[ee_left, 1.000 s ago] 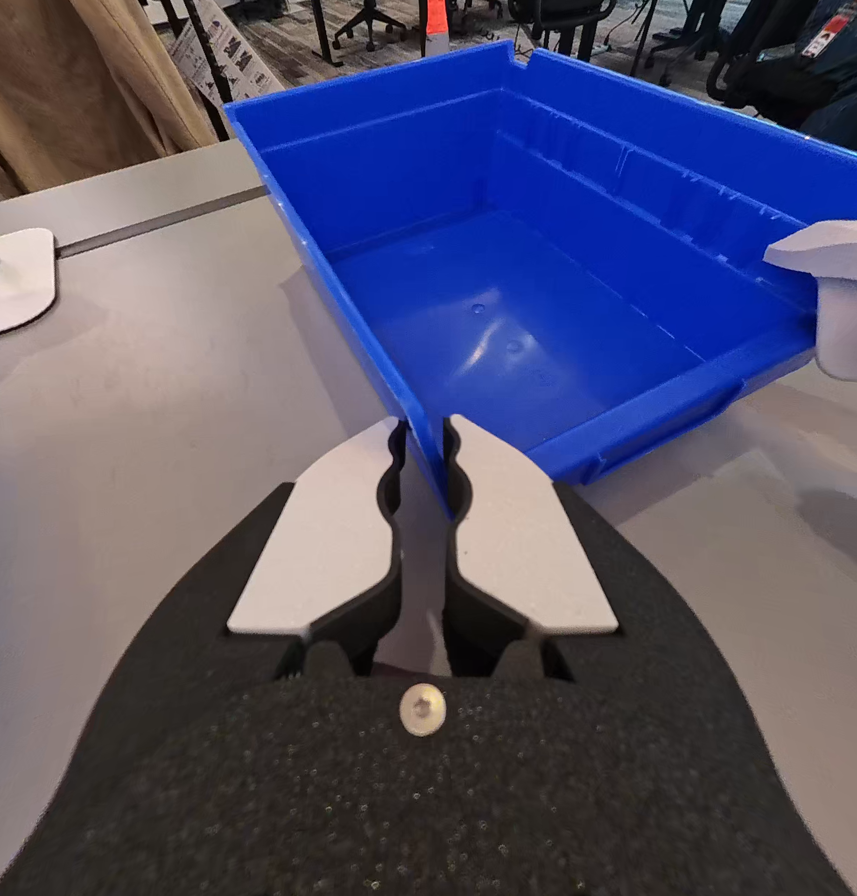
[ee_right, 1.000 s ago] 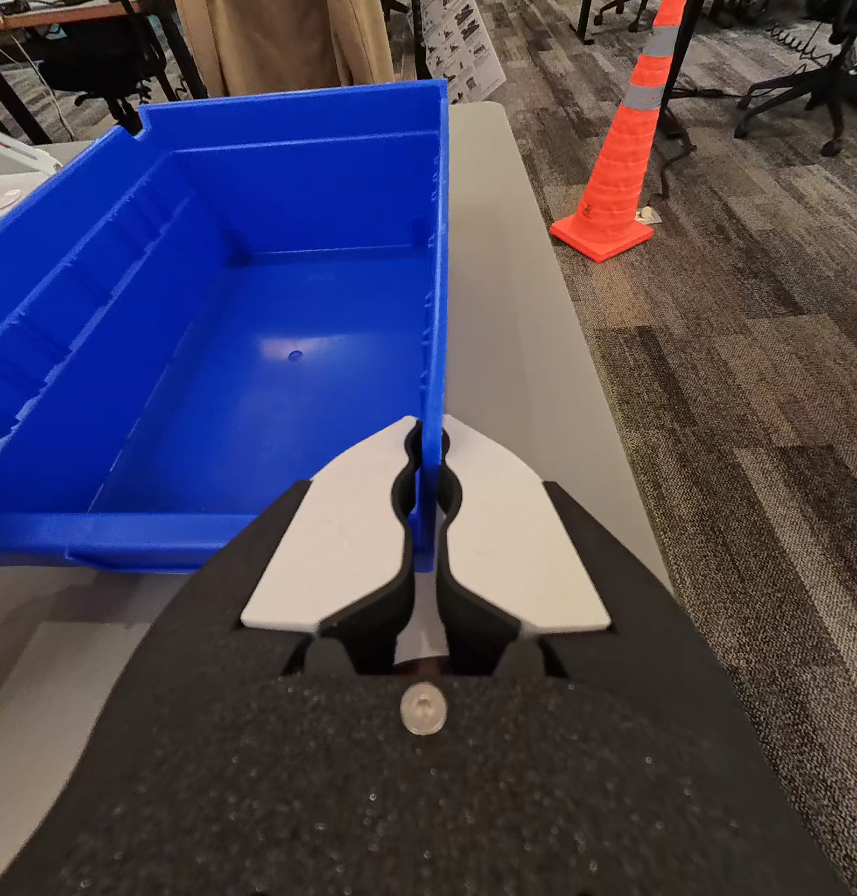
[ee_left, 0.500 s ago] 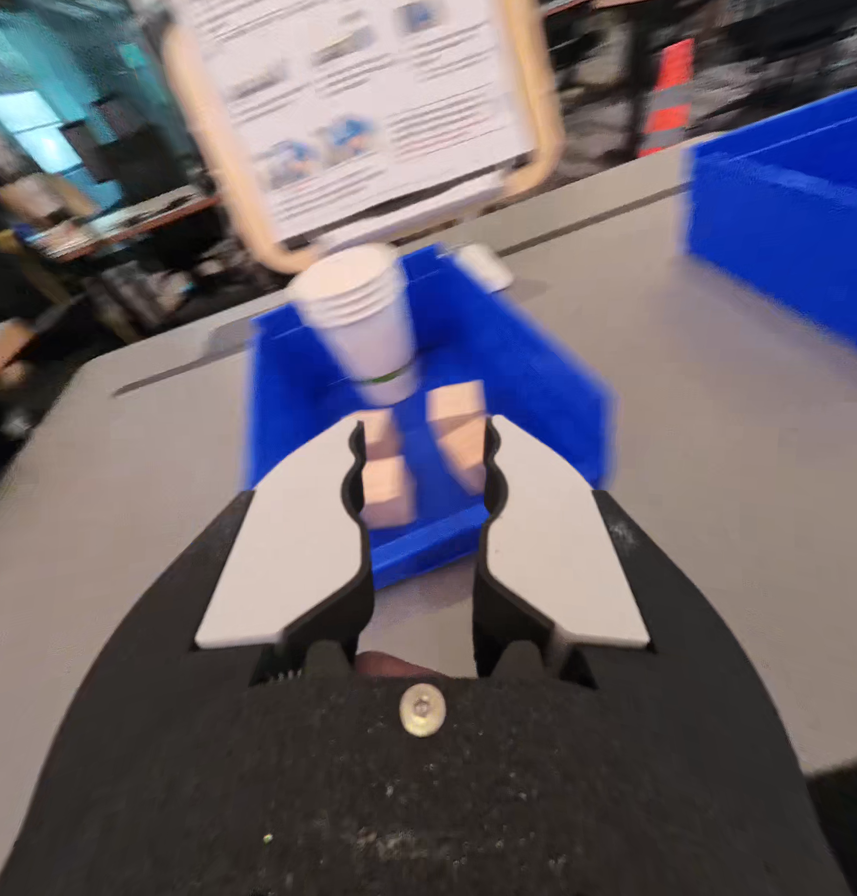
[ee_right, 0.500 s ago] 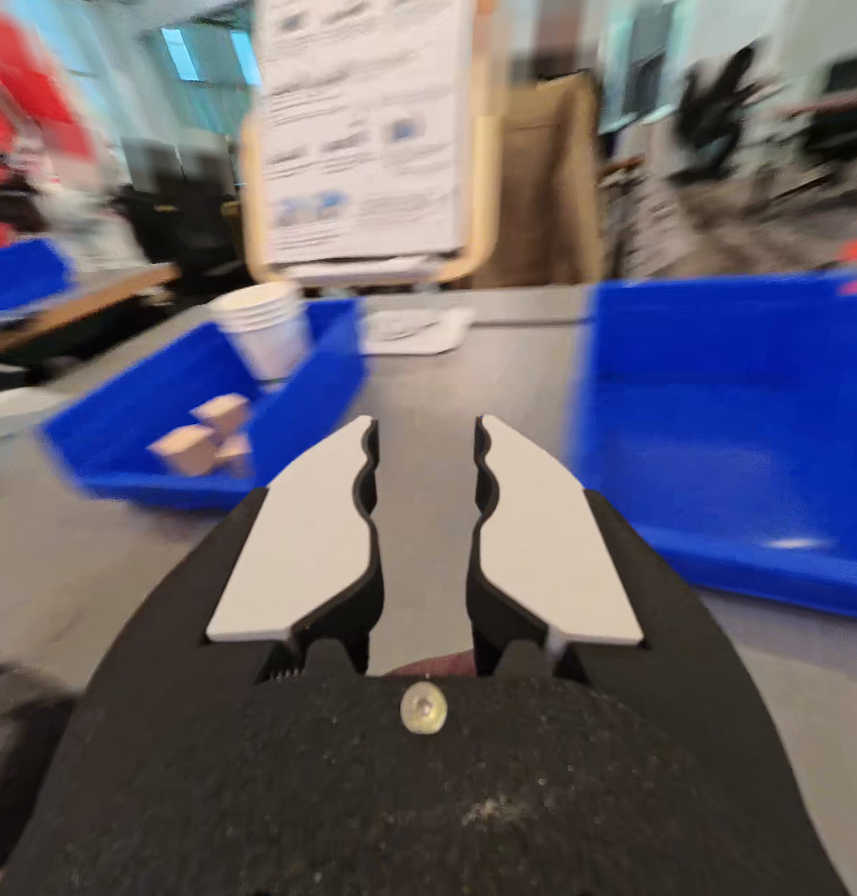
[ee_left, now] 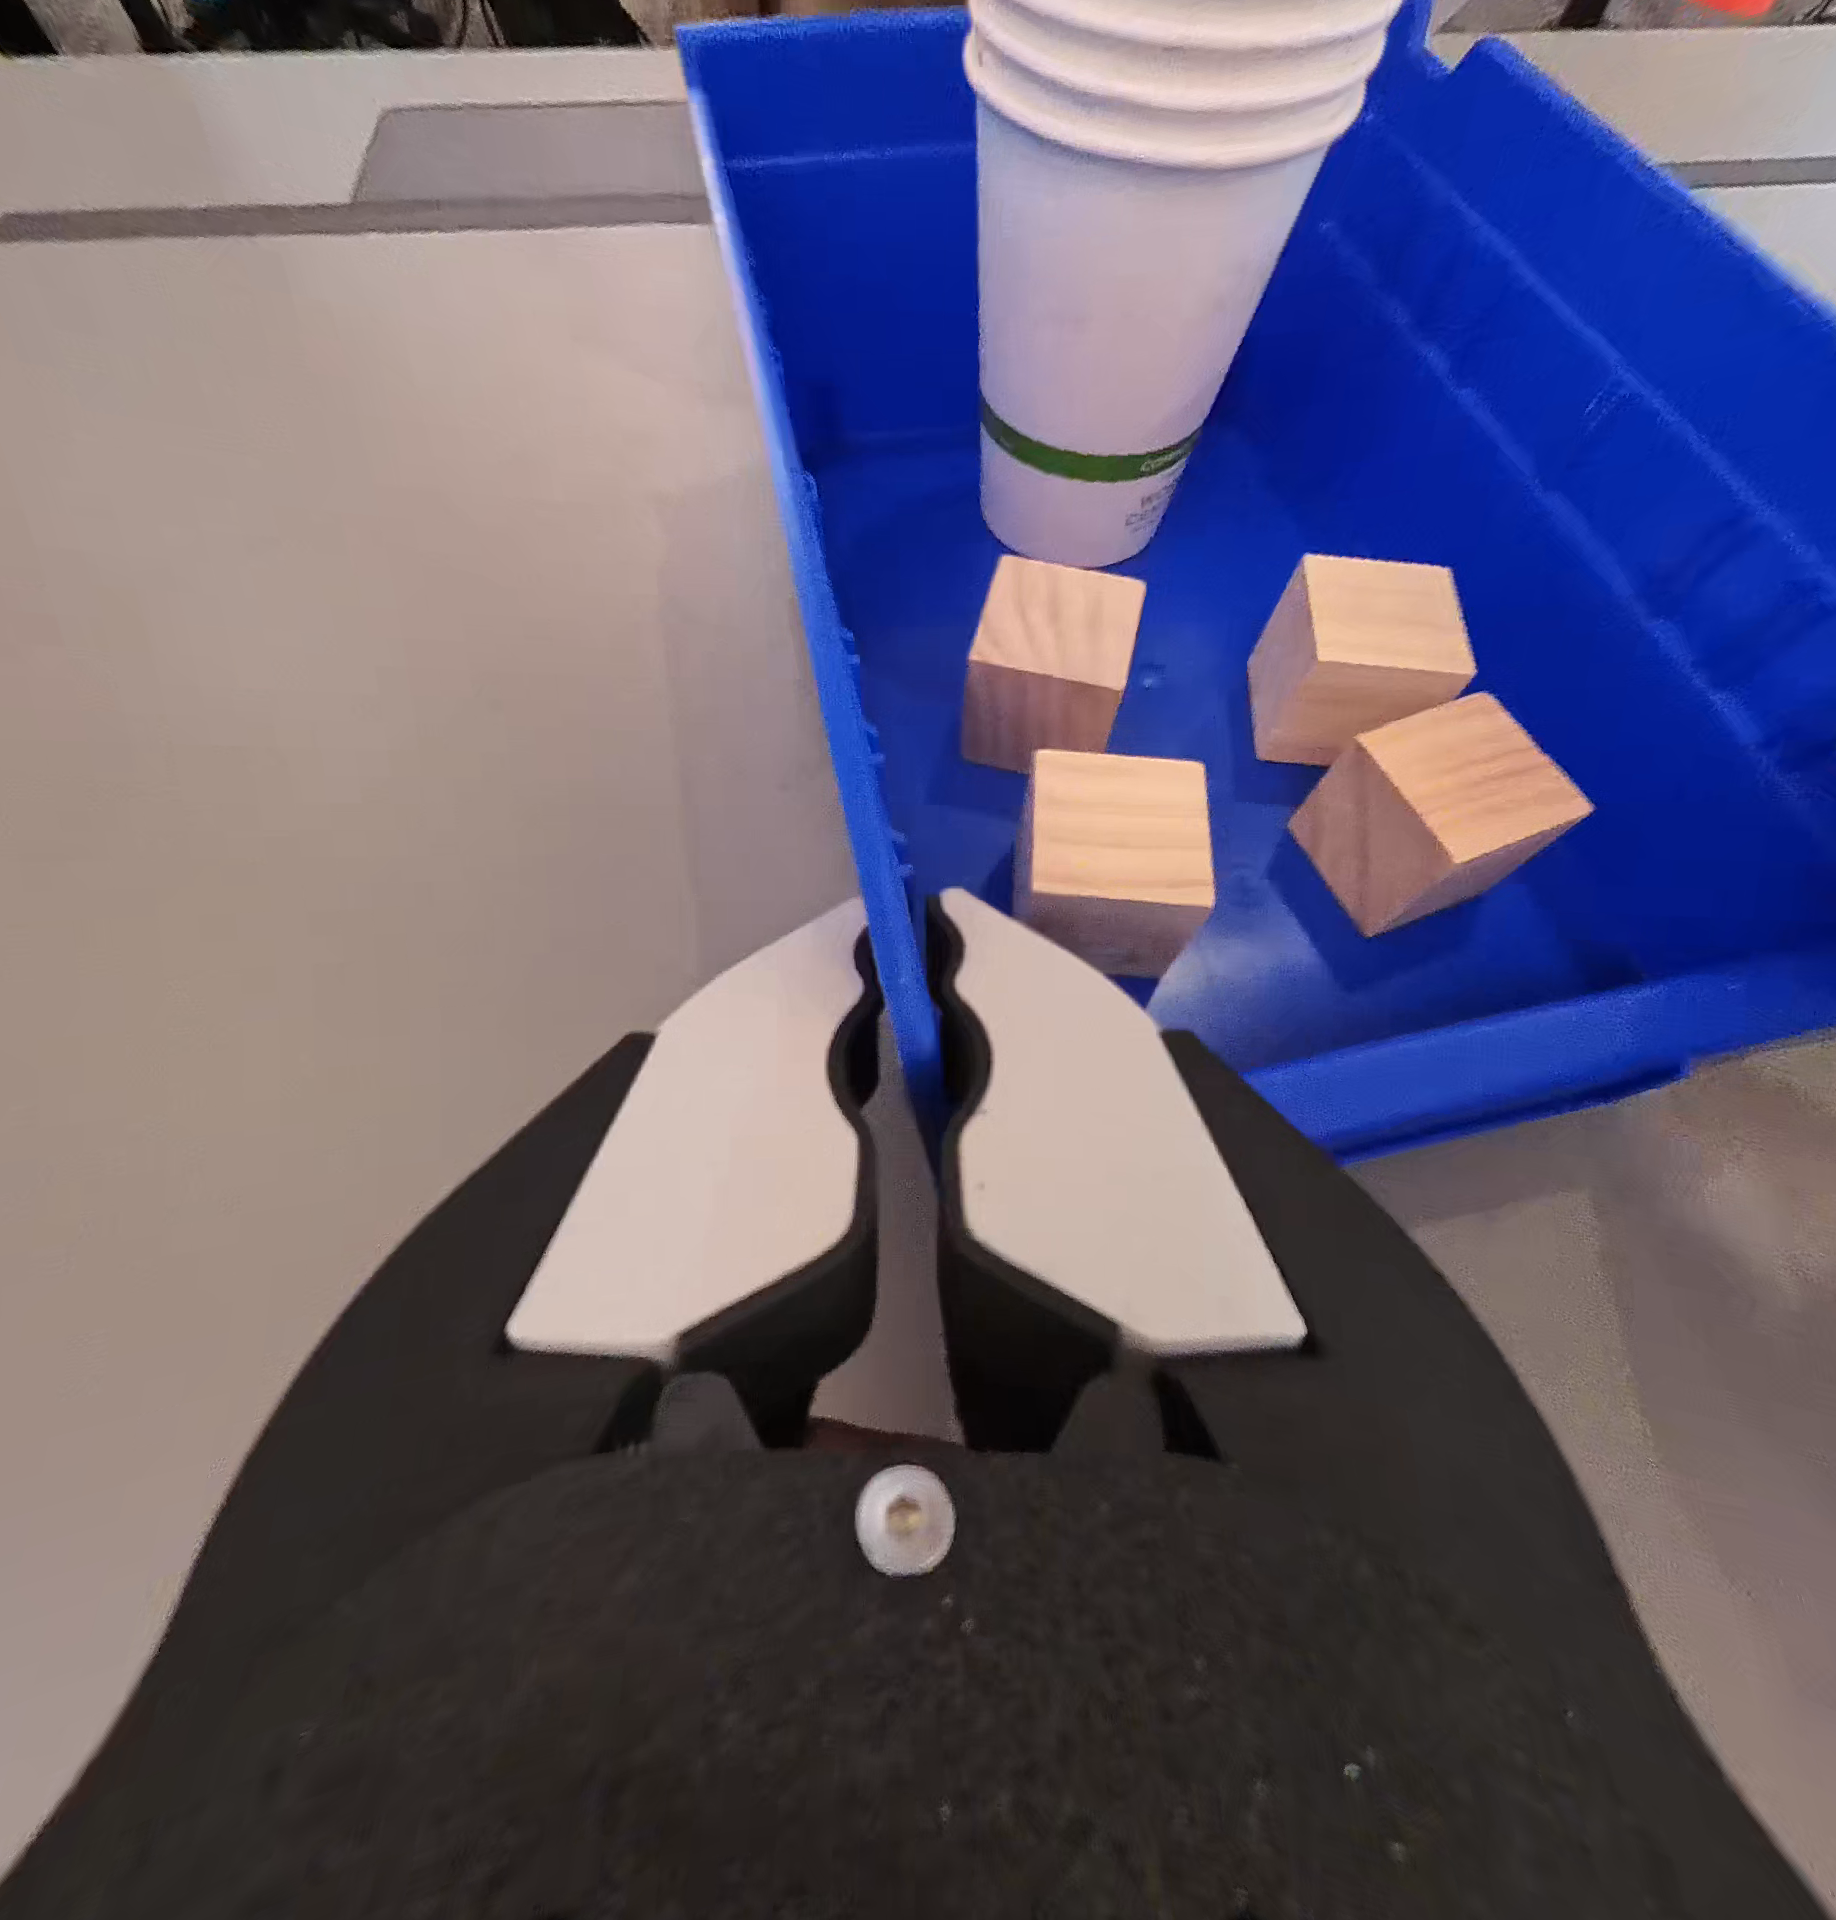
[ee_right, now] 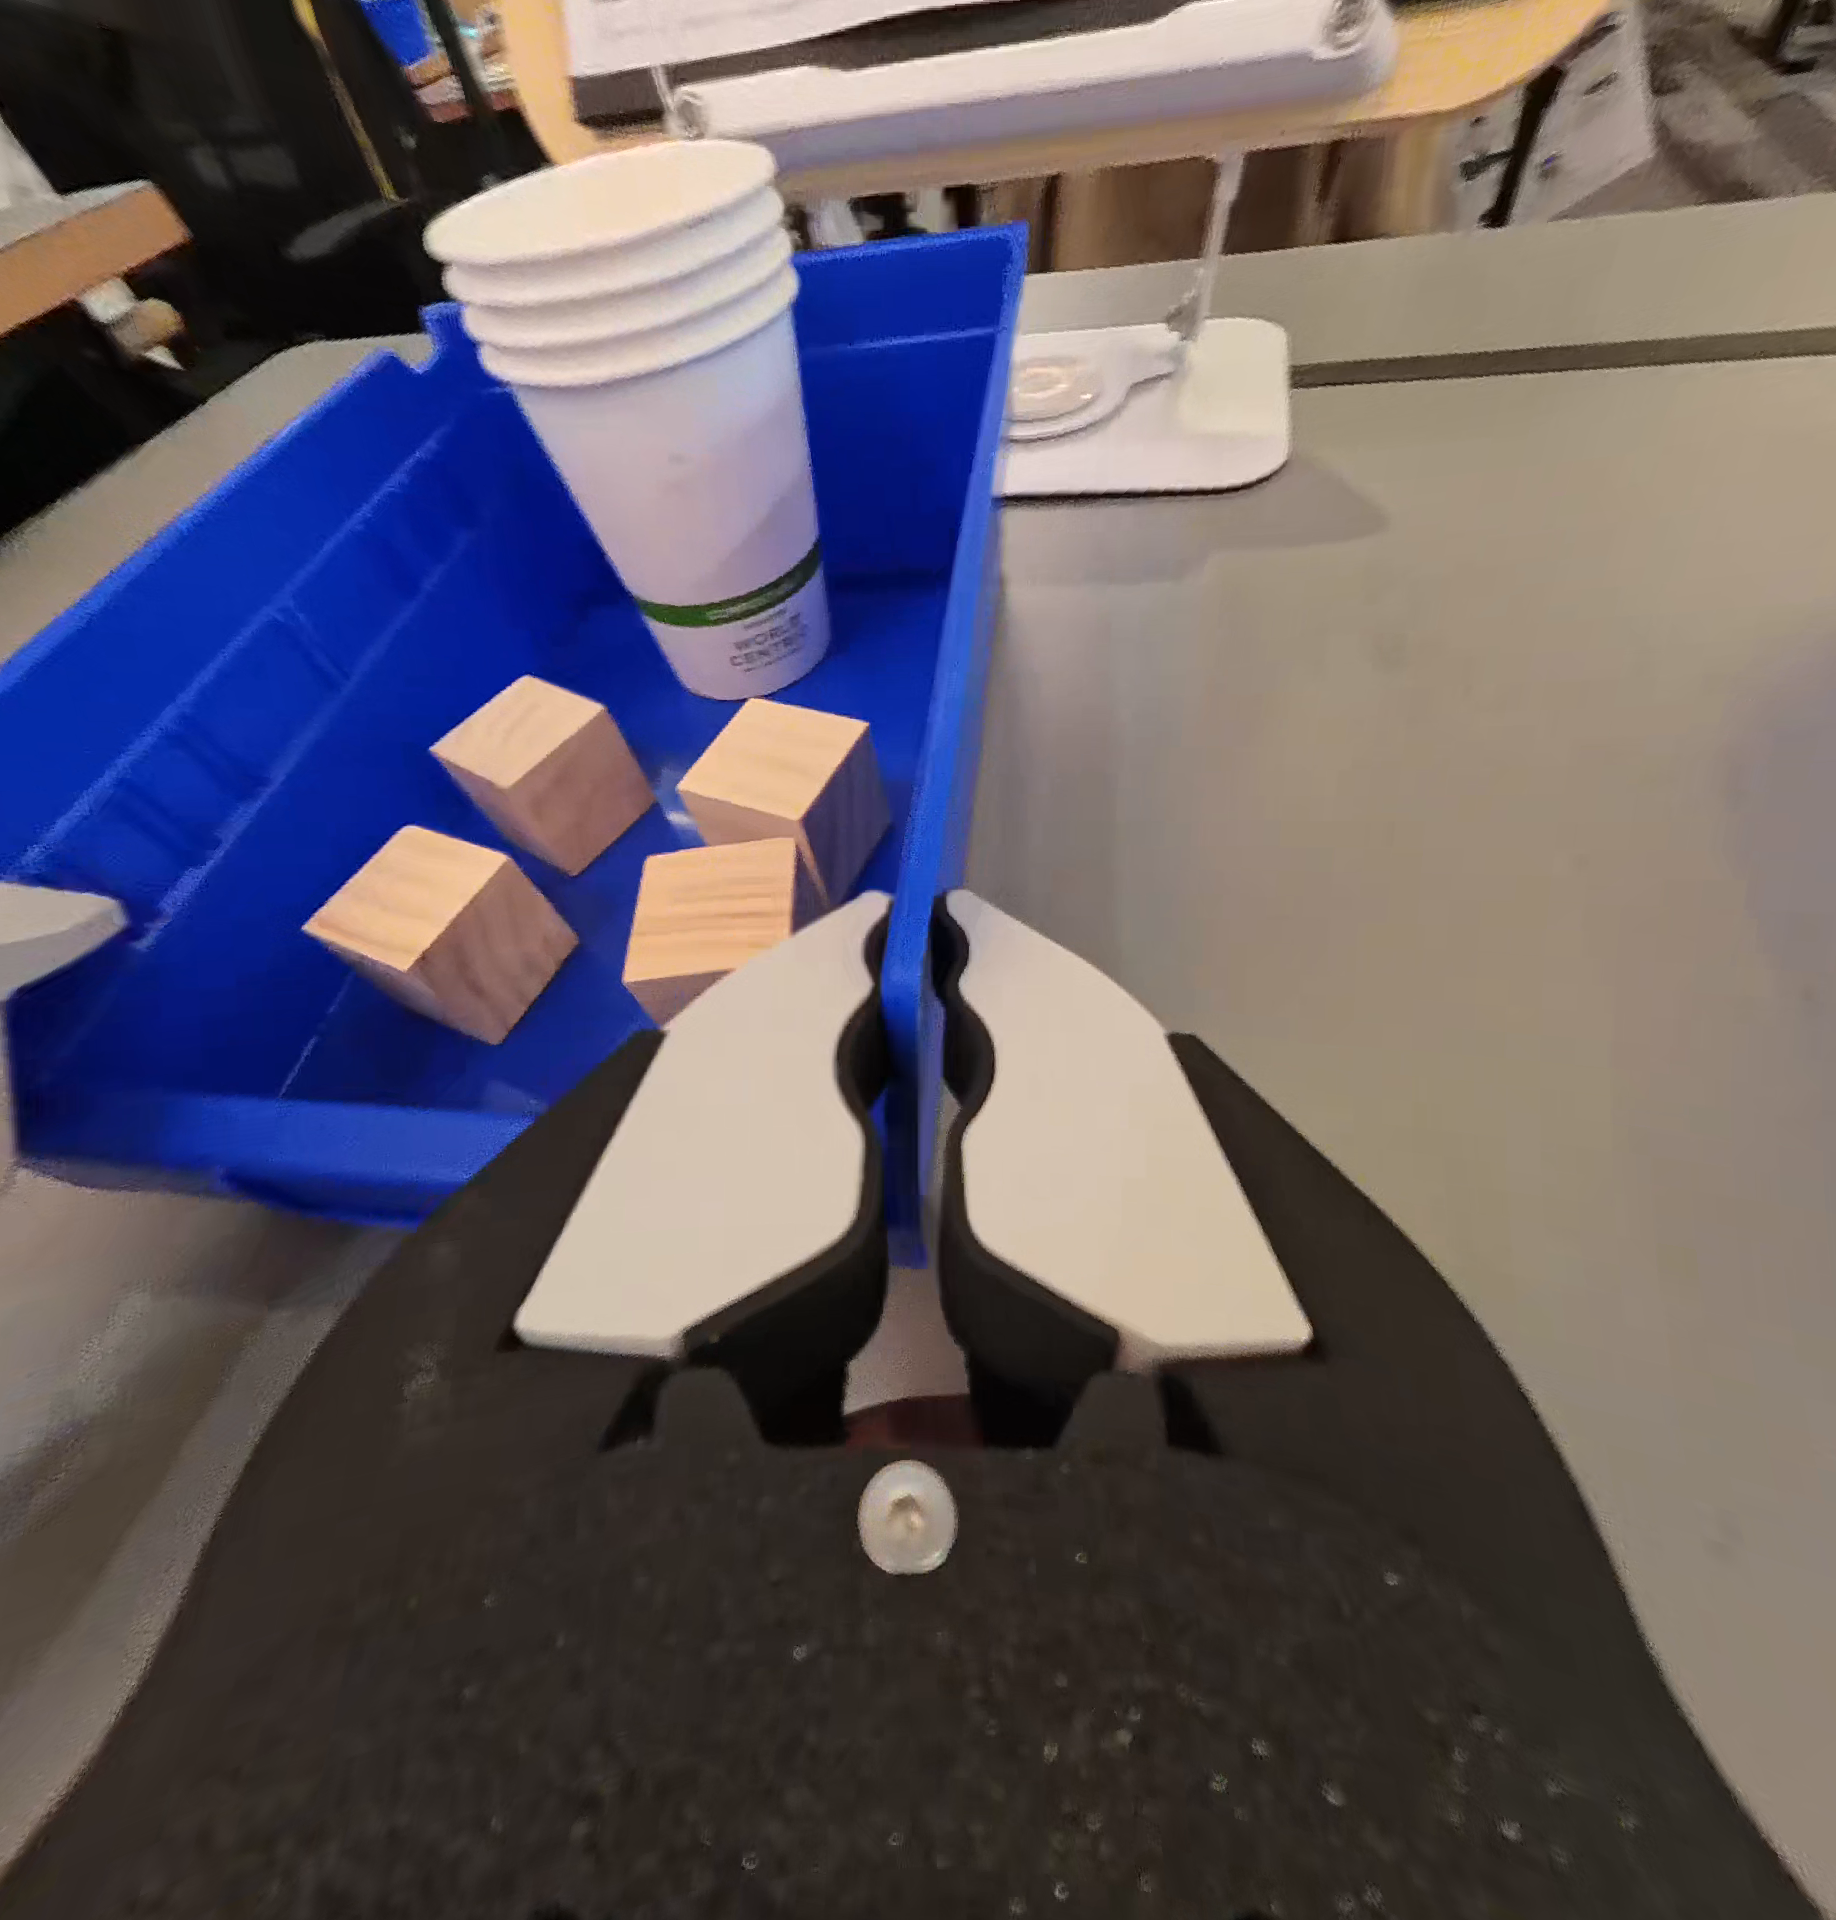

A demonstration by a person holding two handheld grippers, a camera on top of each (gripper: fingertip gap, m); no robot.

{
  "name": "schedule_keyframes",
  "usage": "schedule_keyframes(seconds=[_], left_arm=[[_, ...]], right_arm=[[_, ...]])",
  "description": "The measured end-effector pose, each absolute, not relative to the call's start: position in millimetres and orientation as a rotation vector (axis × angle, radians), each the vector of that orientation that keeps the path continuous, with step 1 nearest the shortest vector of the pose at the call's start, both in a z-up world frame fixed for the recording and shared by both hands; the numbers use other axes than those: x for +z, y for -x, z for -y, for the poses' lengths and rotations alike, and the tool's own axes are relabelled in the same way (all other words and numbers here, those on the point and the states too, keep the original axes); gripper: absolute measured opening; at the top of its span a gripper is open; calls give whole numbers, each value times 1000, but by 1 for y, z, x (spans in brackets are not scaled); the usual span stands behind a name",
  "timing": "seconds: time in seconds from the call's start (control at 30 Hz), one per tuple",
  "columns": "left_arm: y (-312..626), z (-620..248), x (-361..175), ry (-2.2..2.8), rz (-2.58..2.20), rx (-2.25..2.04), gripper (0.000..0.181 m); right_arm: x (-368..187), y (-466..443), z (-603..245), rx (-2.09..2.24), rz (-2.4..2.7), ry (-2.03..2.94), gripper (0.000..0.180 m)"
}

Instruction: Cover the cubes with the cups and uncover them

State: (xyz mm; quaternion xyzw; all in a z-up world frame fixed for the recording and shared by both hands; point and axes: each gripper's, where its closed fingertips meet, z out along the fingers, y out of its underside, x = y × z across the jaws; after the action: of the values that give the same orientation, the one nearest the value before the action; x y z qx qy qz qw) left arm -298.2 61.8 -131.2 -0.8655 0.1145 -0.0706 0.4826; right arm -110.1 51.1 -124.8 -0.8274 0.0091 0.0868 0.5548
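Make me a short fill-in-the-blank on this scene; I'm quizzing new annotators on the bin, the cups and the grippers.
1. The blue bin holds ____ wooden cubes.
2. The stack of white paper cups stands ____ the bin.
3. The left gripper is shut on the bin's ____.
4. The right gripper grips the ____ bin.

Missing words: four; inside; wall; same
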Motion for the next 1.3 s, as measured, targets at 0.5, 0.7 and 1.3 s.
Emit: schedule_keyframes(seconds=[0.5,0.7,1.3], left_arm=[[507,-69,-113,2117,-206,-31,4],[556,-83,-127,2114,-195,-80,4],[492,-10,-37,1711,45,-207,66]], right_arm=[[-107,322,-65,241,147,1908,8],[-119,370,-78,276,161,1954,9],[-60,214,18,410,533,1699,55]])
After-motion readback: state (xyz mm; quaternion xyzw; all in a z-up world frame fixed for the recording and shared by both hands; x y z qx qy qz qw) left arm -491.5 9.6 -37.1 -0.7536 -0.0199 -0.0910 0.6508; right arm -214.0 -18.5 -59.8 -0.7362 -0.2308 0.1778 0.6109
